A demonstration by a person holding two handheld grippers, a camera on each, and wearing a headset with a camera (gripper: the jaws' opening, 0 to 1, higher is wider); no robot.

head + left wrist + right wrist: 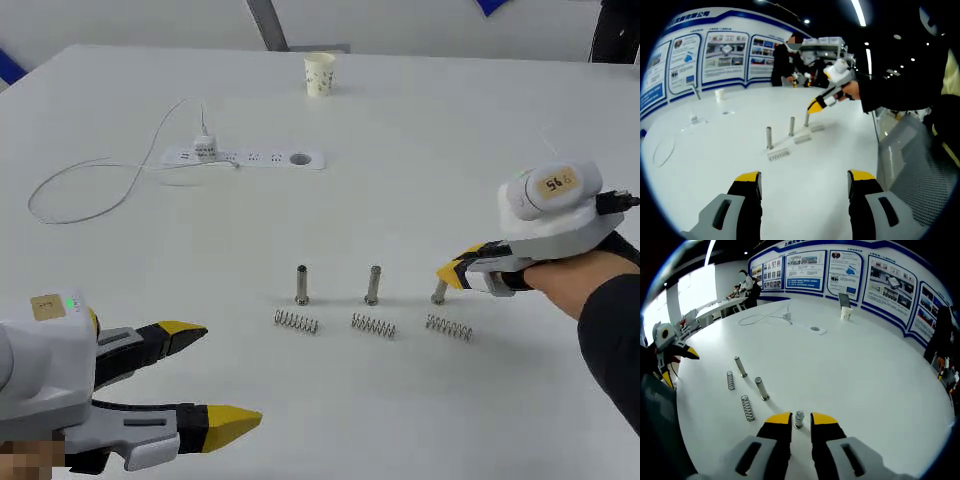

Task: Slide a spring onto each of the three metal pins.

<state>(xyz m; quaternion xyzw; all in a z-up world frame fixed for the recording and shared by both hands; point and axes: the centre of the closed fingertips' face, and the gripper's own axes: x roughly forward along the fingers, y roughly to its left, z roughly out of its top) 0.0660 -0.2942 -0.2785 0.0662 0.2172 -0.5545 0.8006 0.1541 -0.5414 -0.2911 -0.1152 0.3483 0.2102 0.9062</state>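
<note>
- Well, my left tool (232, 372) sits at the lower left of the head view with its jaws spread wide and nothing between them.
- Right of it, at the centre of the white bench (450, 150), the left pin (302, 284) and the middle pin (373, 285) stand upright and bare. The left spring (296, 321) and the middle spring (373, 325) each lie flat just below their pin.
- Further right, the right pin (439, 293) also stands upright, with the right spring (448, 328) lying just below it. No spring is on a pin yet.
- At the right edge, my right tool (447, 275) has its yellow tips at the top of that pin. The jaws are drawn narrow, but I cannot tell whether they pinch it.
- I judge the springs to be light, springy and apt to roll or squash. I would take one lightly across its coils near one end, leaving the bore free.
- The pins look stiff, smooth and easy to tip on their small bases, so steadying one near its head seems wise.
- The right gripper view shows the pin head between my jaws with slivers of bench on either side, which the head view hides behind the tips.
- The head view lays out all three springs in a row, and the left gripper view shows my right tool (815, 105) from the side.
</note>
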